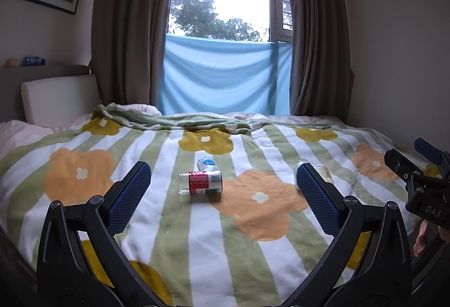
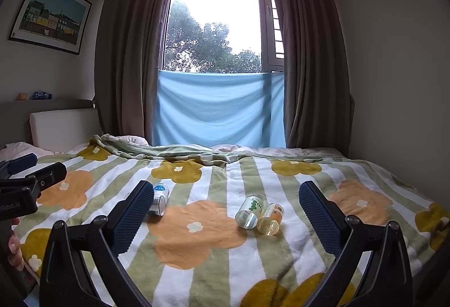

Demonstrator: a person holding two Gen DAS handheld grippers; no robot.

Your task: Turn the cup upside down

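Observation:
Several clear plastic cups lie on their sides on the flowered blanket [image 1: 197,236]. In the left wrist view a red-labelled cup [image 1: 201,183] lies ahead between my fingers, a blue-labelled cup [image 1: 206,163] just behind it. My left gripper [image 1: 222,186] is open and empty, short of them. In the right wrist view a green-labelled cup [image 2: 251,210] and an orange-labelled cup [image 2: 270,219] lie touching, ahead and slightly right of centre. The blue-labelled cup [image 2: 160,198] is partly hidden by my left finger. My right gripper [image 2: 225,205] is open and empty.
The bed runs to a window with brown curtains [image 1: 126,34] and a blue cloth [image 1: 225,73]. A white headboard cushion [image 1: 59,96] stands at far left. The right gripper's body [image 1: 422,186] shows at the left view's right edge; the left gripper's body [image 2: 25,188] at the right view's left edge.

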